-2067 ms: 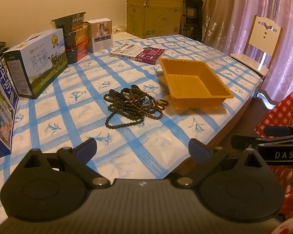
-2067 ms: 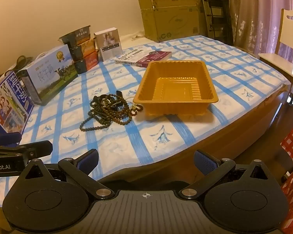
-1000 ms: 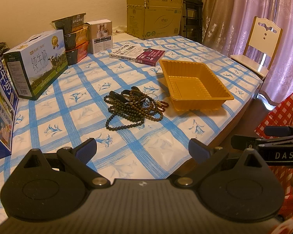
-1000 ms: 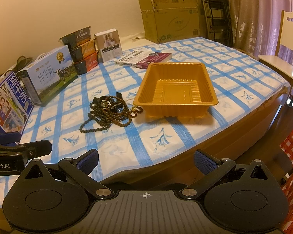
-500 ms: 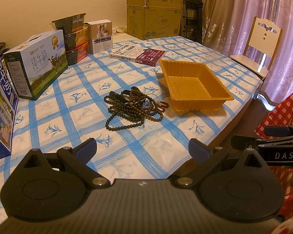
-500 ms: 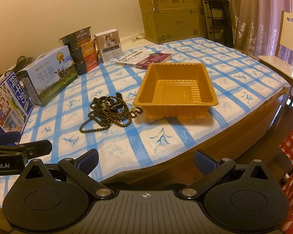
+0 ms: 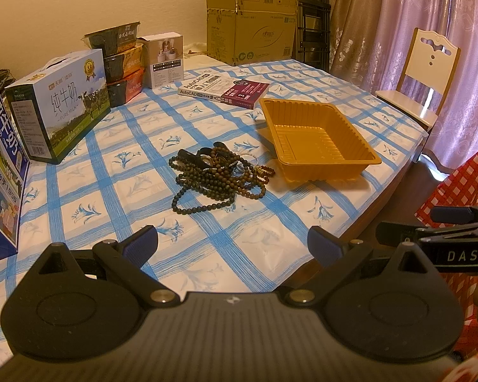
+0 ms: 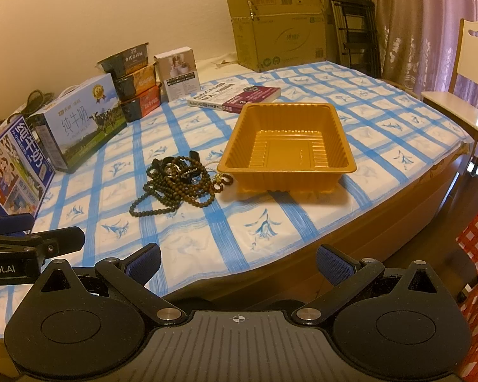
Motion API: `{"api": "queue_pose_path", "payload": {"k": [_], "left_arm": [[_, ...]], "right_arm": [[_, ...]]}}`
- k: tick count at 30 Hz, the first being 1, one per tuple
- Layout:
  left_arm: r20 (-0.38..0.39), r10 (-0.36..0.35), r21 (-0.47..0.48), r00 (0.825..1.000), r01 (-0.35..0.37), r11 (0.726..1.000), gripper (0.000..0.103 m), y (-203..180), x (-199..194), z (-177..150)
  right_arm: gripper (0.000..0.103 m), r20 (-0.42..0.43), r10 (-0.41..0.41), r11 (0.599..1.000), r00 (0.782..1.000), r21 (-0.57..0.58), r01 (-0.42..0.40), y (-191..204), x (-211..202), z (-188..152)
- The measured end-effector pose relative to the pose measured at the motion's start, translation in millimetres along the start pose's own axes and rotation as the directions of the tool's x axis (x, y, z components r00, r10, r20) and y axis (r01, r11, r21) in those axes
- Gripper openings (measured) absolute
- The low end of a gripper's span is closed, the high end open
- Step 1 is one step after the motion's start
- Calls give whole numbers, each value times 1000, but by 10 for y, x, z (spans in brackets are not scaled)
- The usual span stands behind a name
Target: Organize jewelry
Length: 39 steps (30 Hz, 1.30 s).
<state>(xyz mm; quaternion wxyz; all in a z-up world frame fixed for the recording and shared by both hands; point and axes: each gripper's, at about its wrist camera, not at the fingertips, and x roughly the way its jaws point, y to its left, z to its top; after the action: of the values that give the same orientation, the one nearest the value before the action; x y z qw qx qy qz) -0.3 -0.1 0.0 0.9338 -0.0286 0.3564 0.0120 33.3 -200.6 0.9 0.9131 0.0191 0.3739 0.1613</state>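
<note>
Just left of the orange plastic tray (image 8: 347, 162), touching its near corner: tangled heap of dark bead necklaces (image 7: 218, 180), small black pieces on top. Judged light, limp, smooth round beads. Strands likely drag together, so pinch a loose outer loop. Tray empty, ribbed, thin-walled. Left gripper (image 7: 232, 242) and right gripper (image 8: 237, 259) both spread wide, holding nothing, well short of heap.

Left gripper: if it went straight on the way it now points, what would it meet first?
Probably the pile of bead strings. The left gripper is open, low over the near tablecloth, and the beads lie just left of its centre line. The orange tray sits off to the right. Depth is uncertain.
</note>
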Motion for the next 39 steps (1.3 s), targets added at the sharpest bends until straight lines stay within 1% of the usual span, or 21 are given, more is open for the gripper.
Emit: {"api": "queue_pose_path", "payload": {"k": [18,19,20,29,33,35,37,39], "left_arm": [[1,-1,0,1000,1,1000,100,-3,0,1],[1,-2,-1,1000,2,1000,100,-1,-1,1],[1,-1,-1,1000,1,1000,100,-1,-1,1],[2,-1,-1,1000,1,1000,100,0,-1,1],[8,-8,-4,1000,8,1000,100,3,7,4],[10,-4,-4,1000,4,1000,100,-3,68,4],[7,7,-2,1000,-7,1000,100,23,98,-25],[3,20,-6,1000,-20,1000,100,82,205,13]], "right_arm": [[103,1,-3,1000,1000,-2,3,3,27,-32],[103,0,-4,1000,1000,-3,4,-5,-3,46],[103,0,-3,1000,1000,-2,3,-7,-4,55],[103,1,-3,1000,1000,-2,3,-3,12,36],[103,33,3,1000,999,12,-3,-53,72,50],[103,53,-2,999,999,42,-1,-138,272,44],[103,68,-9,998,998,65,4,-206,342,55],[103,104,-29,996,994,89,19,-300,431,66]]}}
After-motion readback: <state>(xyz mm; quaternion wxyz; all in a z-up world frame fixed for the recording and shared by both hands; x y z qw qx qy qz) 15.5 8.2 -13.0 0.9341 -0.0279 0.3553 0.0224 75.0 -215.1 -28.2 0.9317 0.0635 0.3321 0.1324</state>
